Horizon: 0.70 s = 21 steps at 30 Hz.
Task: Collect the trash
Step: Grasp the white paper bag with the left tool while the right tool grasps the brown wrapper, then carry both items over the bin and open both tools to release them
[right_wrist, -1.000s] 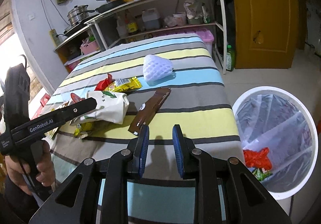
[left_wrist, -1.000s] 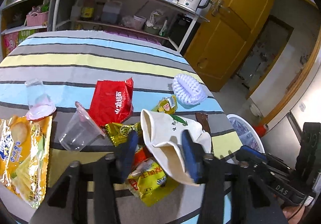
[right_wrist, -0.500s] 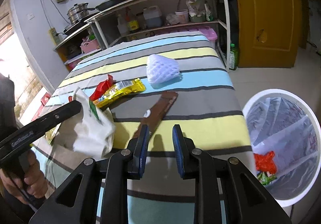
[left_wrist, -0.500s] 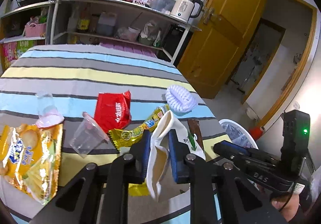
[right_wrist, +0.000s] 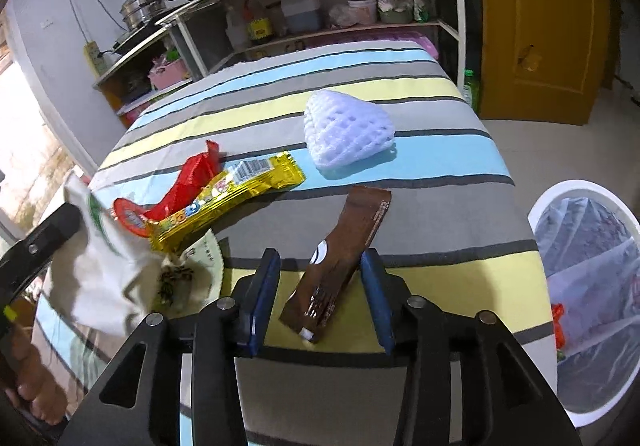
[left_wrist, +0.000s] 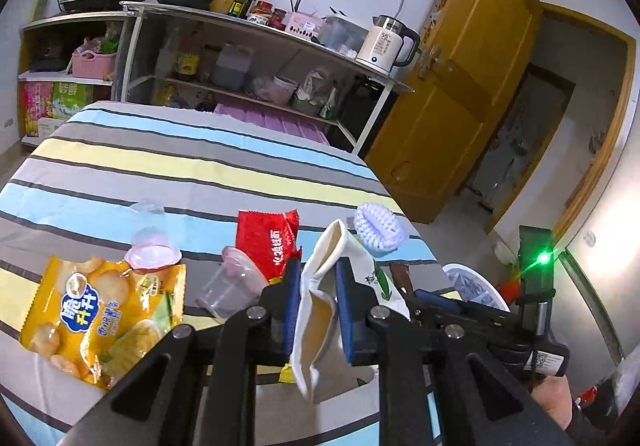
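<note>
My left gripper (left_wrist: 318, 286) is shut on a crumpled white paper bag (left_wrist: 320, 298) and holds it lifted above the striped table (left_wrist: 160, 166); the bag also shows in the right wrist view (right_wrist: 104, 278). My right gripper (right_wrist: 320, 278) is open, its fingers on either side of a brown wrapper (right_wrist: 340, 258) lying on the table. A gold wrapper (right_wrist: 228, 202), a red wrapper (right_wrist: 188, 182) and a white foam net (right_wrist: 346, 128) lie further back. The white bin (right_wrist: 588, 294) stands on the floor to the right.
A yellow chip bag (left_wrist: 100, 310), two clear plastic cups (left_wrist: 228, 290) and a red snack bag (left_wrist: 268, 242) lie on the left of the table. Kitchen shelves (left_wrist: 240, 58) stand behind it, a yellow door (left_wrist: 460, 106) to the right.
My left gripper closed on the white bag and lifted it off the table. My right gripper opened wide and moved forward over the brown wrapper.
</note>
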{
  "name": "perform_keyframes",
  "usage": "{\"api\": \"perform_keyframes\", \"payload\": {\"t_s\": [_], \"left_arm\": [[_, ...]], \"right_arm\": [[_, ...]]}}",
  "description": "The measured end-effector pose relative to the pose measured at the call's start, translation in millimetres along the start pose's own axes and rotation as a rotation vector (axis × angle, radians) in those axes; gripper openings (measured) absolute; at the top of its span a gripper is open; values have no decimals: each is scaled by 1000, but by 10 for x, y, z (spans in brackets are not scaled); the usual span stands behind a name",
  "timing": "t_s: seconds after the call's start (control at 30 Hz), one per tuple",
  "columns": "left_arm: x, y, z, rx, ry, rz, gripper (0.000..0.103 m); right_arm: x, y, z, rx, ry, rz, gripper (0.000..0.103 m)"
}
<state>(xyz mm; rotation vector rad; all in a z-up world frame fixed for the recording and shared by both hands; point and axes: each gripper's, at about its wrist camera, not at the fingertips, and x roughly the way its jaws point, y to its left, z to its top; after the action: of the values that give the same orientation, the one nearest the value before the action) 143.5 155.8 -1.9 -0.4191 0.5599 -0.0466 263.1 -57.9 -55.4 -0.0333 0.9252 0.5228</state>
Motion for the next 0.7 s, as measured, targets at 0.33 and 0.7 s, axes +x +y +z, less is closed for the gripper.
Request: {"api": "perform_keyframes", "payload": {"t_s": [0.33,0.7], "left_arm": [[-63,-67,-16,9,-4,0,19],[-20,-554,-78,79,26,-20,19]], "right_arm": [[-201,-89,-133,4,-20,-8,26],[-804,-393,-385,44,-94,20,26]]}}
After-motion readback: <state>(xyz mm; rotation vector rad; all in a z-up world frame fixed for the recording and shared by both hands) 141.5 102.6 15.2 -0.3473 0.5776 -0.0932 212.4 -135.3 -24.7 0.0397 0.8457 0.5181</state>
